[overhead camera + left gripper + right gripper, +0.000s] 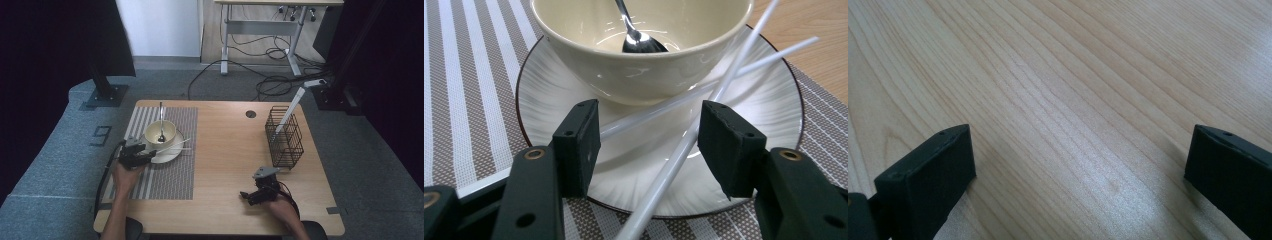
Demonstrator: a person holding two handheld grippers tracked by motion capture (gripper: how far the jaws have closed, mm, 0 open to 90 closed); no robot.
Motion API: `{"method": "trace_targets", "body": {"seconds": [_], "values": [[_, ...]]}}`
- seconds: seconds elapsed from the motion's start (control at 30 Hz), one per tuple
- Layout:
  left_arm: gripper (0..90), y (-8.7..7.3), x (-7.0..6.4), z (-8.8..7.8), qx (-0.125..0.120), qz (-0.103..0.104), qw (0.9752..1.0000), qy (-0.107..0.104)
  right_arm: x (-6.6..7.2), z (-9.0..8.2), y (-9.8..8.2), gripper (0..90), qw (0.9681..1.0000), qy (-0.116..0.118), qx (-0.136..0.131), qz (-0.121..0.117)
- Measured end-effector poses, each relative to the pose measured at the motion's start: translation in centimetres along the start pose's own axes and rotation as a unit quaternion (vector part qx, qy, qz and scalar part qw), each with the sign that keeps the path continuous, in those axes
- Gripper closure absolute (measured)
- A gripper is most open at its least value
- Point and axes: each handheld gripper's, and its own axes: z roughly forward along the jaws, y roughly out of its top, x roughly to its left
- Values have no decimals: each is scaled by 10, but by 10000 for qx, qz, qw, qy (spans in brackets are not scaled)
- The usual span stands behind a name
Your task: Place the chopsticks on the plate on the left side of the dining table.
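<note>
A cream bowl (644,70) with a metal spoon (638,41) in it stands on a white plate (541,92). Two white chopsticks (724,85) lie crossed on the plate's rim in front of the bowl. My left gripper (649,145) is open just above the plate, with both chopsticks passing between its jaws and neither pad pressing on them. In the high view the bowl (160,131), plate (169,154) and left gripper (145,156) sit at the table's left. My right gripper (247,196) is open near the front edge, over bare wood (1073,75), with nothing between its jaws (1078,165).
A striped placemat (170,172) lies under the plate. A black wire basket (284,140) stands at the right of the table, with a white utensil (289,111) leaning out of it. A round cable hole (251,114) is near the far edge.
</note>
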Motion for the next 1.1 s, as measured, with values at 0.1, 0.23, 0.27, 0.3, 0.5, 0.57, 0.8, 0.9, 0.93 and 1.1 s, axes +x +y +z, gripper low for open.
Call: {"method": "trace_targets", "body": {"seconds": [0.1, 0.23, 0.27, 0.3, 0.5, 0.57, 0.8, 0.9, 0.93, 1.1], "values": [[414, 1, 0, 1, -6, 20, 10000, 87, 0, 0, 0, 0, 10000, 0, -1, -4], [405, 2, -1, 0, -5, 98, 9998, 169, 0, 0, 0, 0, 10000, 1, -3, 0], [405, 2, -1, 0, -24, 108, 9998, 184, 0, 0, 0, 0, 10000, 0, -3, 0], [405, 2, -2, -1, -46, 101, 9998, 153, 0, 0, 0, 0, 10000, 1, -3, -1], [412, 3, -3, 0, -101, 87, 9999, 45, 0, 0, 0, 0, 10000, -1, -2, -4], [412, 3, -4, 1, -53, 128, 9999, 56, 0, 0, 0, 0, 10000, -2, -2, -3], [408, 2, -8, 1, -17, 216, 9998, 37, 0, 0, 0, 0, 10000, -2, -2, -4], [403, 2, -10, 1, -24, 235, 9997, 74, 0, 0, 0, 0, 10000, -2, -3, -5], [403, 2, -10, 1, -26, 230, 9997, 64, 0, 0, 0, 0, 10000, -2, -2, -4], [381, 2, -15, -3, -91, 212, 9996, -133, 0, 0, 0, 0, 10000, -2, -2, -4]]}}
